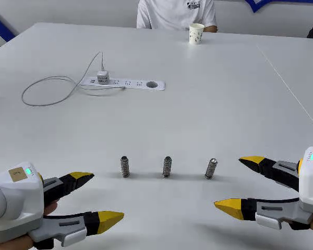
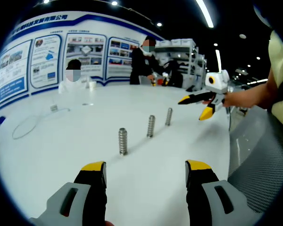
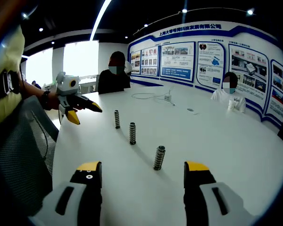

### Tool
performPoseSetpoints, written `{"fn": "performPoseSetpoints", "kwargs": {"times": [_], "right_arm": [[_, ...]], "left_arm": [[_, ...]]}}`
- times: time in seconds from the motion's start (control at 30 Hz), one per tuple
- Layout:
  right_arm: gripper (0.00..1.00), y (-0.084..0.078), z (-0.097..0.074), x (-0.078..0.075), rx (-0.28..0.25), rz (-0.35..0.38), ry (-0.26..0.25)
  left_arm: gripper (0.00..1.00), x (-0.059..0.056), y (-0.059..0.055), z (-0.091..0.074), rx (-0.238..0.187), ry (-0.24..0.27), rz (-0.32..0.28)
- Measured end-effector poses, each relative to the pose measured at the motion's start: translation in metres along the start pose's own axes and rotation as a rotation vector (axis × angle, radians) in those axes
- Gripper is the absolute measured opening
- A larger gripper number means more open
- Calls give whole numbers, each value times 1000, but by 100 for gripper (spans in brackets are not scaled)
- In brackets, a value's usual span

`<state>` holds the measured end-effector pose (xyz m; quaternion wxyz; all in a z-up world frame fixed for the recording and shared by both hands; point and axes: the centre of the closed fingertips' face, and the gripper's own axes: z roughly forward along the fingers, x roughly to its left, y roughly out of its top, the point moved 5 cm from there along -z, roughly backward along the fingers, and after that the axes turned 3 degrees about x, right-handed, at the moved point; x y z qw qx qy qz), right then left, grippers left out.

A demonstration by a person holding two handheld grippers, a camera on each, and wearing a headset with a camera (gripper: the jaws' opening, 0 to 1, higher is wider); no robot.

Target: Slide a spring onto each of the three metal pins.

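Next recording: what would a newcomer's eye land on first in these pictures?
A row of three spring-covered pins stands on the white table: left pin, middle pin, right pin. The open left gripper and open right gripper, yellow-tipped, flank the row without touching it. Farther back are a power strip and a paper cup.

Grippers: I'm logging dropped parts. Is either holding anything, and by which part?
Nothing is held. The left gripper and right gripper are both open and empty, apart from the three springs standing on the table.
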<state>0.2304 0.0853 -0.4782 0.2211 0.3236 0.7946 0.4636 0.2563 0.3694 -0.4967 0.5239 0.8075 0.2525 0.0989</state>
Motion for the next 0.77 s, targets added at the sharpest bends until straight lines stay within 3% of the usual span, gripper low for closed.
{"fn": "performPoseSetpoints", "kwargs": {"times": [0.77], "right_arm": [[72,2,-2,-2,17,5,-20]], "left_arm": [[69,3,0,2,-15,-5,-5]]}}
